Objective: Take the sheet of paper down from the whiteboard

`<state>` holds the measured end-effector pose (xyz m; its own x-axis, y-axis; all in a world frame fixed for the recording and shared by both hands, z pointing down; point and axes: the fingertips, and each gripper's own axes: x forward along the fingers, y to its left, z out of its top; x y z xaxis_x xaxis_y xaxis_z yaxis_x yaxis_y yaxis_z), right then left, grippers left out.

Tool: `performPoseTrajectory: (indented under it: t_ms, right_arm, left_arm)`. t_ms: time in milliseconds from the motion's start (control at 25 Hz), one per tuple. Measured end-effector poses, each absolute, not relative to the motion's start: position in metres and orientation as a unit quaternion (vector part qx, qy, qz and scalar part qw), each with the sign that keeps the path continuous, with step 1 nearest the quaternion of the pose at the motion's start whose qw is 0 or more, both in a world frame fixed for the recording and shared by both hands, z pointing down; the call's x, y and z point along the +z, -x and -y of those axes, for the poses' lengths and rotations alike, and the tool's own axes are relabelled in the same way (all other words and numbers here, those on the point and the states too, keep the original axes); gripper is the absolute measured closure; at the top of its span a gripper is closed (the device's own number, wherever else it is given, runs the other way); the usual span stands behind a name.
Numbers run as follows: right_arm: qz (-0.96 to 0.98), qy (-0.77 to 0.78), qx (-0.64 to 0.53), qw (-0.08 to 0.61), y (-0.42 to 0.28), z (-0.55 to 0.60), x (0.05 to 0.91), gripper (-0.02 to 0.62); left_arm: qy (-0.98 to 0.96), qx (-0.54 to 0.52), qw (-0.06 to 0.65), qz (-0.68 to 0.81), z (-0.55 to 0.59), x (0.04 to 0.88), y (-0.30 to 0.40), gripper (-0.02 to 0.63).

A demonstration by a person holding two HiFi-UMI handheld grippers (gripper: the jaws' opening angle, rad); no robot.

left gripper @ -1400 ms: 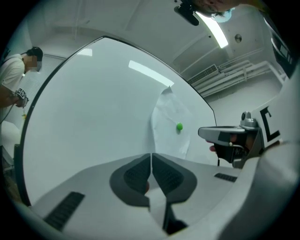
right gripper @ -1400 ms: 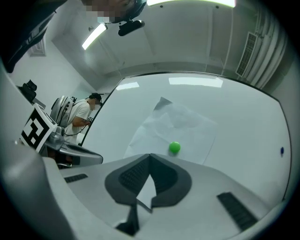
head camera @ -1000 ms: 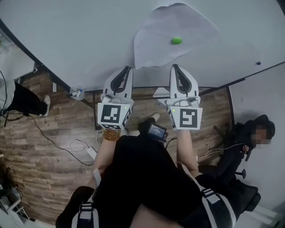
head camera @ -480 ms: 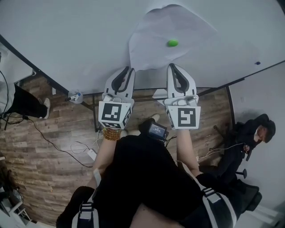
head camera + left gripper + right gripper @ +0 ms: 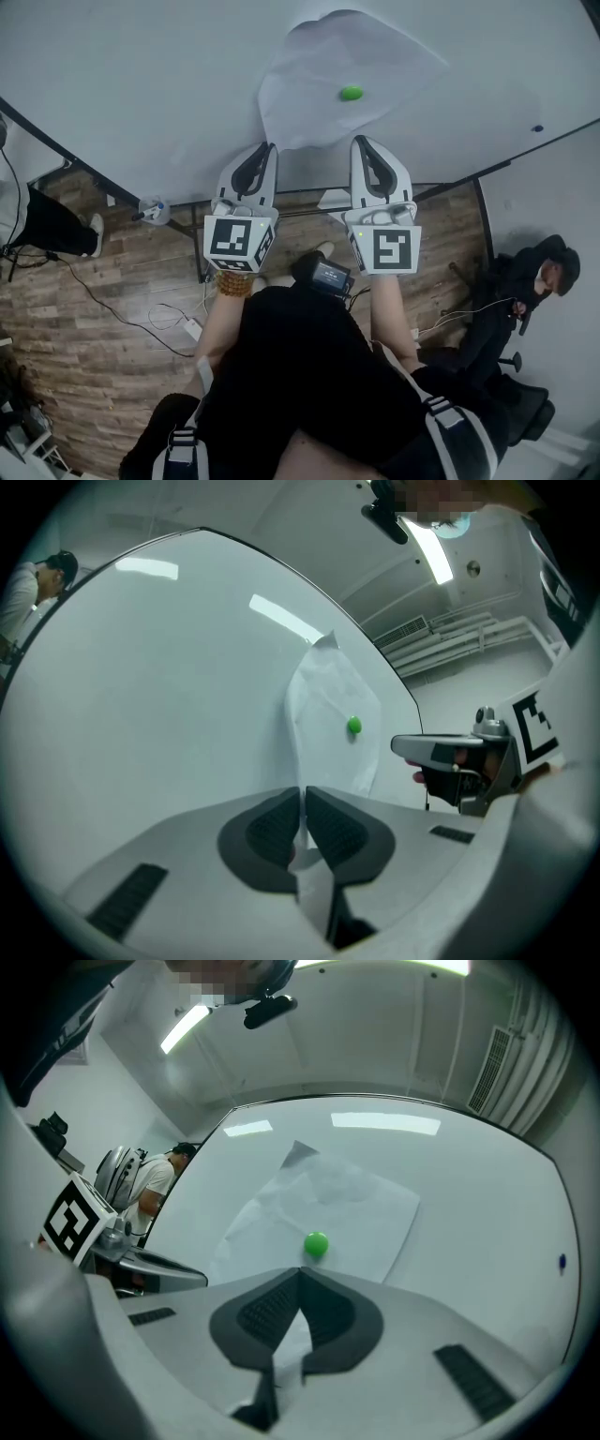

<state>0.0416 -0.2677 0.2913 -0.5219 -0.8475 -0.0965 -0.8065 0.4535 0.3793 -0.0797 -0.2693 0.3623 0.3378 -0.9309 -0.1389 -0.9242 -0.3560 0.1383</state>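
A creased white sheet of paper (image 5: 319, 84) hangs on the whiteboard (image 5: 141, 75), pinned by a round green magnet (image 5: 352, 93). My left gripper (image 5: 270, 146) points at the board just below the sheet's lower left corner, its jaws shut. My right gripper (image 5: 360, 141) points at the sheet's lower edge under the magnet, also shut. In the left gripper view the shut left gripper (image 5: 303, 794) fronts the paper (image 5: 333, 705) and magnet (image 5: 353, 726). In the right gripper view the shut right gripper (image 5: 300, 1274) sits right below the magnet (image 5: 316, 1244). I see nothing gripped in either.
The whiteboard's dark frame edge (image 5: 450, 183) runs below the grippers. A person in dark clothes (image 5: 525, 300) sits at the right and another person (image 5: 47, 220) stands at the left. Cables (image 5: 141, 309) lie on the wooden floor.
In the head view the paper and magnet have slid leftward relative to both grippers, so the magnet now lies just left of the right gripper's tip. Both jaws stay shut.
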Motion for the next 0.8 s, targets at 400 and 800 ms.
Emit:
performPoseTrajectory:
  t_ms: [400, 800]
  right_arm:
    - [0.845, -0.491, -0.210, 0.018, -0.037, 0.272, 0.269, 0.597]
    - [0.825, -0.505, -0.252, 0.016, -0.033, 0.283, 0.248, 0.595]
  left_arm:
    - [-0.804, -0.100, 0.044, 0.585, 0.274, 0.360, 0.083, 0.594]
    - [-0.803, -0.109, 0.051, 0.584, 0.272, 0.356, 0.079, 0.595]
